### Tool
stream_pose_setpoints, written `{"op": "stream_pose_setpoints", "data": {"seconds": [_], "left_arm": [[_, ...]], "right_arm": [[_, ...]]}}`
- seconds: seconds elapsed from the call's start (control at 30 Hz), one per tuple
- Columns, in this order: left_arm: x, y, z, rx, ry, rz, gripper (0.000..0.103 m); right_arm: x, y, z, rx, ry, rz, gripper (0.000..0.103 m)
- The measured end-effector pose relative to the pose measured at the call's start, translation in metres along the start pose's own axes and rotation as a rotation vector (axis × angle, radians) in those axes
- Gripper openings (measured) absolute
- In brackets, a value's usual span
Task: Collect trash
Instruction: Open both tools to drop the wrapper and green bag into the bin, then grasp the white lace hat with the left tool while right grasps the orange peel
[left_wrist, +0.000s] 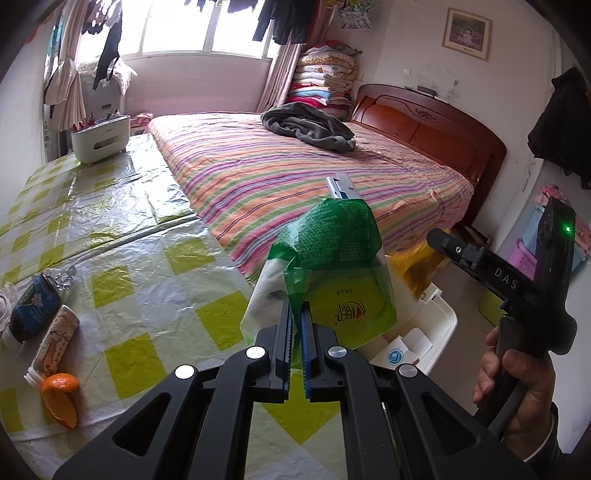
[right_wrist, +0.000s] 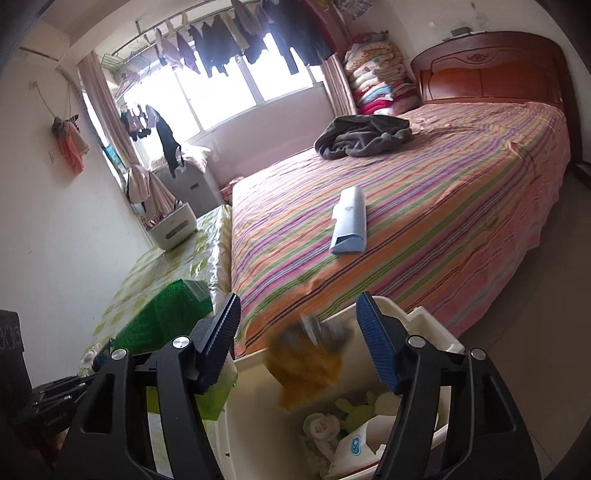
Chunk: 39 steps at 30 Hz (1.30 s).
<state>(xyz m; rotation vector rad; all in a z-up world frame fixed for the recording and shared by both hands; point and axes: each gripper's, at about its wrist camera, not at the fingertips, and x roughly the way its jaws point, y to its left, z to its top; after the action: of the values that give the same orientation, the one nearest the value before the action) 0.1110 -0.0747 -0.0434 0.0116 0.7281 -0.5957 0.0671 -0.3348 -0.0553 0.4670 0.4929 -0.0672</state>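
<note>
In the left wrist view, the left gripper (left_wrist: 297, 325) has its jaws closed on a green bag (left_wrist: 332, 258), held up over the table edge. Behind the bag is the white bin (left_wrist: 439, 325). On the table (left_wrist: 147, 258) at the left lie an orange peel (left_wrist: 61, 398), a tube (left_wrist: 53, 347) and a dark bottle (left_wrist: 33, 306).

In the right wrist view, the right gripper (right_wrist: 299, 343) is above the bin (right_wrist: 251, 373) – its jaws wide open, holding nothing. Between them a blurred yellow wrapper (right_wrist: 306, 373) is in the air over the bin. A white box (right_wrist: 349, 225) lies on the bed (right_wrist: 443, 192).
</note>
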Motion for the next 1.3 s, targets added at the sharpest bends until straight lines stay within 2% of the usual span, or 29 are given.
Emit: {"op": "stream_pose_setpoints", "data": {"seconds": [0.23, 0.53, 0.7, 0.77, 0.8, 0.83, 0.9, 0.93, 1.07, 1.3], "left_arm": [[0.007, -0.017, 0.000, 0.019, 0.010, -0.025, 0.005], [0.017, -0.041, 0.000, 0.059, 0.027, -0.074, 0.005], [0.017, -0.047, -0.001, 0.057, 0.006, -0.088, 0.008], [0.017, -0.044, 0.001, 0.034, 0.019, -0.076, 0.024], [0.015, -0.042, 0.003, 0.017, 0.013, -0.064, 0.054], [0.010, -0.039, 0.003, -0.003, -0.017, -0.047, 0.075], [-0.006, -0.033, 0.003, -0.026, -0.136, -0.018, 0.077], [-0.011, -0.033, 0.005, -0.016, -0.156, -0.011, 0.080], [-0.027, -0.024, 0.013, -0.007, -0.203, 0.042, 0.080], [-0.036, 0.006, 0.019, -0.081, -0.194, 0.092, 0.080]], "right_arm": [[-0.016, -0.017, 0.006, 0.059, -0.060, -0.008, 0.065], [-0.026, -0.022, 0.005, 0.077, -0.101, -0.009, 0.065], [-0.027, -0.026, 0.006, 0.090, -0.104, 0.000, 0.065], [-0.026, -0.024, 0.005, 0.082, -0.102, 0.002, 0.066], [-0.026, -0.023, 0.005, 0.079, -0.103, 0.003, 0.066], [-0.026, -0.021, 0.005, 0.077, -0.101, 0.007, 0.066], [-0.024, -0.019, 0.004, 0.071, -0.097, 0.010, 0.066], [-0.024, -0.018, 0.004, 0.070, -0.097, 0.012, 0.066], [-0.024, -0.015, 0.004, 0.062, -0.095, 0.023, 0.066], [-0.018, 0.000, 0.000, 0.047, -0.072, 0.053, 0.066]]}}
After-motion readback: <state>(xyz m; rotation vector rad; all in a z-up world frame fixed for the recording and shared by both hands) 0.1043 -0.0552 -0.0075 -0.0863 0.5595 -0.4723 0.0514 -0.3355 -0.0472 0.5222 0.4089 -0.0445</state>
